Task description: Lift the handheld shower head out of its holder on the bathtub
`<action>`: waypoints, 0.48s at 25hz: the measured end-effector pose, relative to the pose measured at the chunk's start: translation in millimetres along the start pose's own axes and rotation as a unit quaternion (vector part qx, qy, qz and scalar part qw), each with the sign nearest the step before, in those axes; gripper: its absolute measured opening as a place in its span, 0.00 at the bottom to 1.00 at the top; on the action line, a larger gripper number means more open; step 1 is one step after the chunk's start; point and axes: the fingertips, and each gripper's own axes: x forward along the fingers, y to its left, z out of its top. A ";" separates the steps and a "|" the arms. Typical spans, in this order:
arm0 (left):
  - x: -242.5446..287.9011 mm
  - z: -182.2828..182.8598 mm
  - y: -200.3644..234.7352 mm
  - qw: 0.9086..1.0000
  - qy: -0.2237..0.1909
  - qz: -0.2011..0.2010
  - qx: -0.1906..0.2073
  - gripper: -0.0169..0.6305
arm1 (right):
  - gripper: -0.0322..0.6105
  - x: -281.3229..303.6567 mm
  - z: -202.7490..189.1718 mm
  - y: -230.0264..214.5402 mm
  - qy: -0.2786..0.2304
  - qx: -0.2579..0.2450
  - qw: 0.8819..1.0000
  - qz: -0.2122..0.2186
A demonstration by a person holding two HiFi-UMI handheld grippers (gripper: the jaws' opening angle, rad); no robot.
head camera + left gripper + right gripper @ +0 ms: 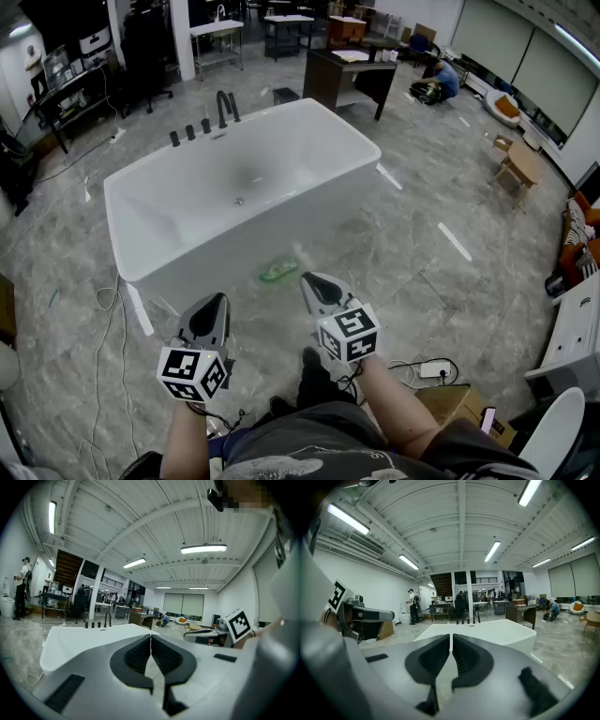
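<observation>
Plainly the task is at its very start, in the approach, with nothing yet reached. The white bathtub (281, 169) stands on the grey floor ahead of the person, and both grippers hang low at its near end, well apart from the fittings. The left gripper (214, 305) has its jaws together, only a hairline slit showing between the ribbed pads in the left gripper view, and nothing sits in them. The right gripper (314, 284) is the same: jaws closed on each other, empty, pointing slightly down across the tub.

The handheld shower head should be among the dark fittings (211, 120) on the tub's far rim, where a row of short knobs stands beside a taller curved spout and a slim upright piece. Which of those two tall pieces is the shower head I cannot tell at this size (the slim upright one looks the likelier), and its holder cannot be made out.

As I judge it, the next move calls for the person to walk round the tub to the far end, since the whole length of the basin lies between the grippers and the fittings. One gripper must then spread its jaws, come in level on the handle, close firmly and draw it up out of the holder, minding any hose that trails from it
</observation>
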 end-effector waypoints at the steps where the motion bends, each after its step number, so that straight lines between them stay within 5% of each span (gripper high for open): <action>1: 0.3 -0.8 -0.1 1.000 0.001 0.000 0.001 0.05 | 0.11 0.5 -1.4 1.0 0.001 0.000 1.000 0.001; 12: 16.5 -9.0 -7.6 1.000 0.012 -0.002 -0.005 0.05 | 0.11 4.9 -9.7 -12.1 0.013 0.002 1.000 0.006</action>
